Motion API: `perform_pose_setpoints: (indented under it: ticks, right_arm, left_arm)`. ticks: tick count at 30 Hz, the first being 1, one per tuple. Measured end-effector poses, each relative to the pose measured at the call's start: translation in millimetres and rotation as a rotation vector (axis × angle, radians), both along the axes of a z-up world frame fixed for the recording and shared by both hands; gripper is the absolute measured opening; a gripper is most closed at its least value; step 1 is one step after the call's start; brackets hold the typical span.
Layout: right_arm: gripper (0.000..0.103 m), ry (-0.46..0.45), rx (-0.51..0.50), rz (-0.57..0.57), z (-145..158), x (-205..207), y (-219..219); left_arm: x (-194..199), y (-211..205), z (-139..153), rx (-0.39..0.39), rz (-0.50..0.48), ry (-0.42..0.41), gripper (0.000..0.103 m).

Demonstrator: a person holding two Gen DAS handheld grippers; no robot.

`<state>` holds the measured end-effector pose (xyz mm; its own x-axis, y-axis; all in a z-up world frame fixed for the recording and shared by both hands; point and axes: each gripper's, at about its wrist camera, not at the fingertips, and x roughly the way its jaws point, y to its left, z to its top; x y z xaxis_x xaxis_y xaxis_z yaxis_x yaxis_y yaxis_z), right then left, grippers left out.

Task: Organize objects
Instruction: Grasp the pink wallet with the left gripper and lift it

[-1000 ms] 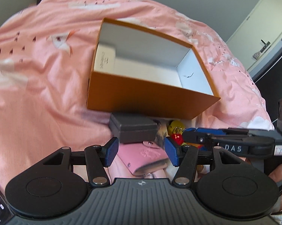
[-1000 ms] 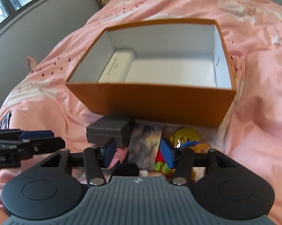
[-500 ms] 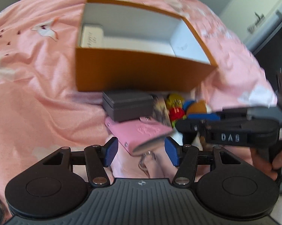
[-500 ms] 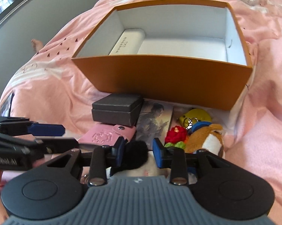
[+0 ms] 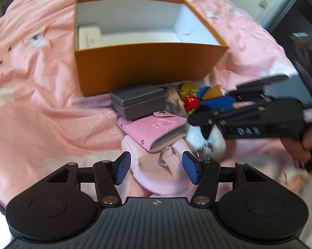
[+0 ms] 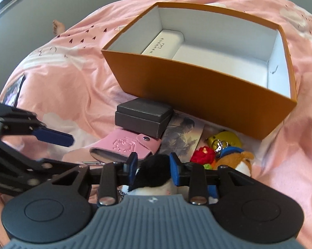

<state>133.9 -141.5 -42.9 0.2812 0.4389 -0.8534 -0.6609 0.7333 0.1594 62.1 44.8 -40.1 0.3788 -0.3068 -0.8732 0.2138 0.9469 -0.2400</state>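
My own right gripper (image 6: 153, 169) is covering most of the fluffy black-and-white plush keychain (image 6: 154, 171), so I'm not seeing its body. The white oblong case (image 5: 89, 37) lettering inside the orange cardboard box (image 5: 147, 66) is smearing, unreadable. The small red charm (image 5: 191, 103) is blurring too.

We see an orange box (image 6: 197, 87) with a white interior, a dark grey case (image 6: 143, 114), a pink embossed pouch (image 6: 124, 145), and a black-and-white plush (image 6: 154, 174) on a pink bedspread (image 6: 58, 87) bearing small dark hearts.
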Motion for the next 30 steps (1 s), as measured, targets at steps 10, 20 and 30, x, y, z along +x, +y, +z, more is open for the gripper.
perform_pose_setpoints:
  ticks: [10,20,30]
  right_arm:
    - [0.036,-0.029,-0.014,0.02,6.5,-2.9,-3.9]
    - [0.036,-0.029,-0.012,0.04,5.8,-2.8,-5.4]
    - [0.036,-0.06,-0.006,0.043,13.9,3.5,-7.6]
  left_arm:
    - [-15.2,-10.9,-4.6,0.22,-0.338,0.018,0.07]
    - [-21.3,-45.5,-36.9,0.35,-0.507,-0.191,0.067]
    - [-6.5,-27.1,-24.3,0.175,-0.21,-0.262,0.042]
